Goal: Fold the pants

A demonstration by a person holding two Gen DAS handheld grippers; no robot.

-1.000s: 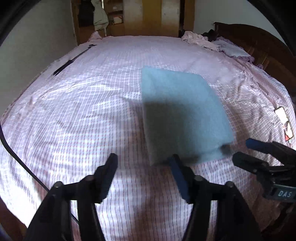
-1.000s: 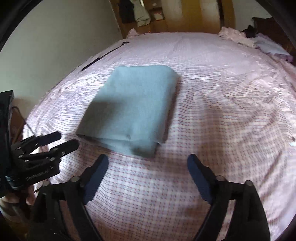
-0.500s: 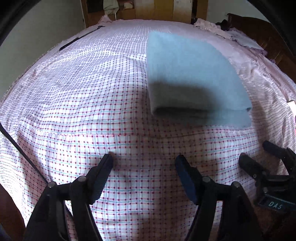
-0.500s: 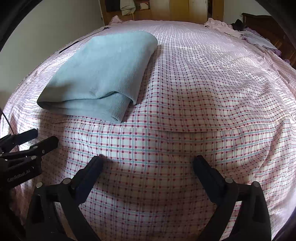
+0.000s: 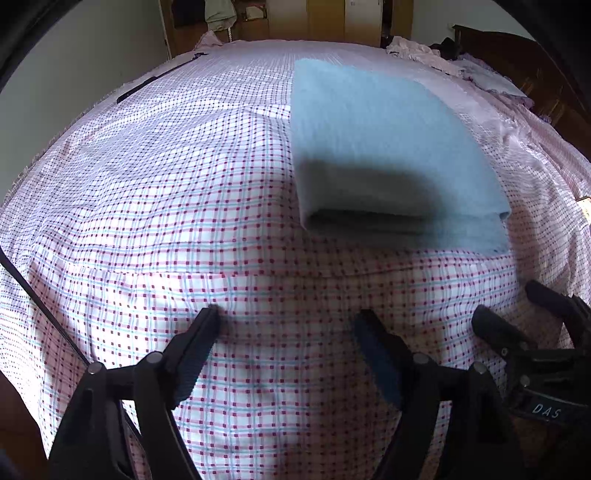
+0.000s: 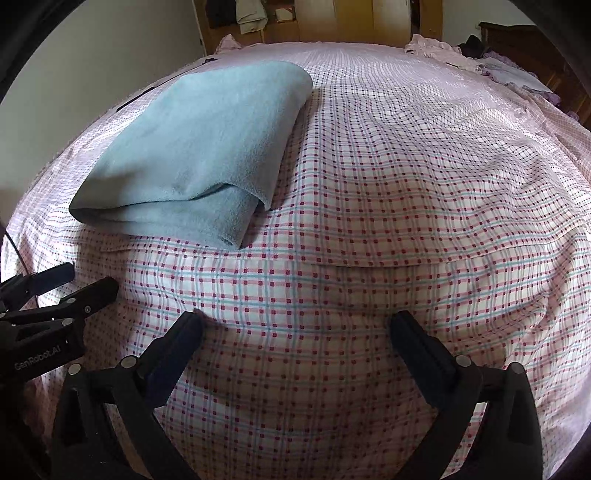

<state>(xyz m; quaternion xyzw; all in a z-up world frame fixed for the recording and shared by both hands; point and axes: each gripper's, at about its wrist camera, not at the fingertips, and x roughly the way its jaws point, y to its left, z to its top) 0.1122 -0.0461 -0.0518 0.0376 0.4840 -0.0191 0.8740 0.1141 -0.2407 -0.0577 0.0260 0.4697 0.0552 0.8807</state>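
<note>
The light blue pants (image 5: 388,147) lie folded into a thick rectangle on the checked bedsheet (image 5: 147,203); they also show in the right wrist view (image 6: 207,147), up and to the left. My left gripper (image 5: 288,325) is open and empty, low over the sheet just short of the pants' near folded edge. My right gripper (image 6: 295,325) is open and empty, low over bare sheet to the right of the pants. Each gripper shows at the edge of the other's view: the right one (image 5: 517,310), the left one (image 6: 81,280).
A dark wooden headboard (image 5: 517,55) and crumpled lilac bedding (image 5: 424,51) lie at the far right. A black strap (image 5: 155,79) lies at the far left of the bed. A wardrobe (image 6: 351,18) stands beyond the bed. A black cable (image 5: 37,295) runs along the left edge.
Both grippers have dropped low toward the sheet and drawn back to the near side of the pants. The folded pants have not moved. Both grippers stay open.
</note>
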